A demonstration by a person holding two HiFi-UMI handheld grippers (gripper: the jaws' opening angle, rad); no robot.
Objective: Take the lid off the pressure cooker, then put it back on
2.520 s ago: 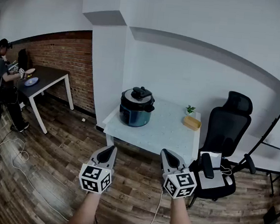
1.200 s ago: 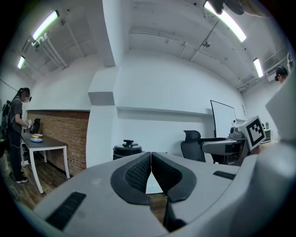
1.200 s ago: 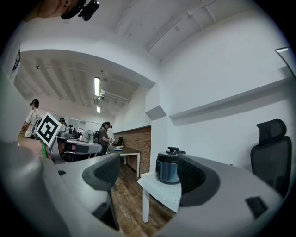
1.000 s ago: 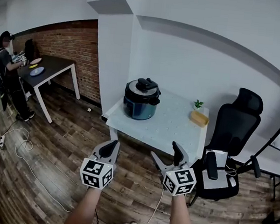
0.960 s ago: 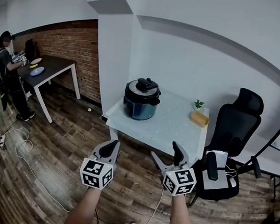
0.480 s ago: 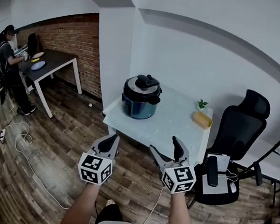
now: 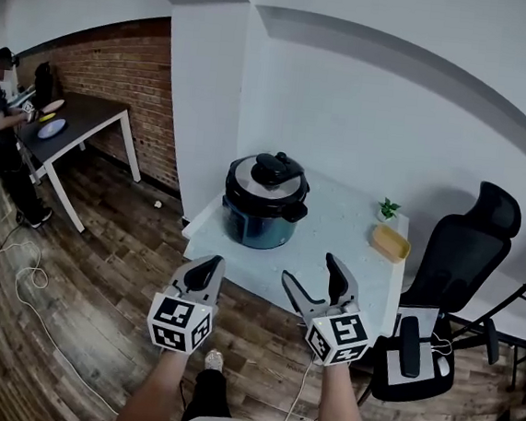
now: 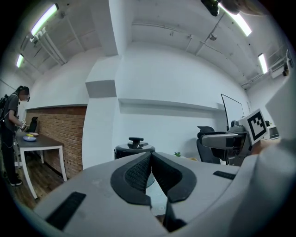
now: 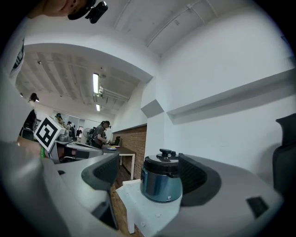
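Ahead: pressure cooker, lid on, well apart | left gripper clenched, empty | right gripper spread

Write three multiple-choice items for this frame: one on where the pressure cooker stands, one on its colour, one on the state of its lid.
1. The pressure cooker stands on: A a shelf; B the white table; C a stool.
2. Its body is: A red; B yellow; C dark blue.
3. The lid is: A seated on the cooker; B lying beside it; C out of view.

Answers: 1 B, the head view shows it toward the table's left end. 2 C, the right gripper view shows a blue body under a black rim. 3 A, it caps the pot in every view.
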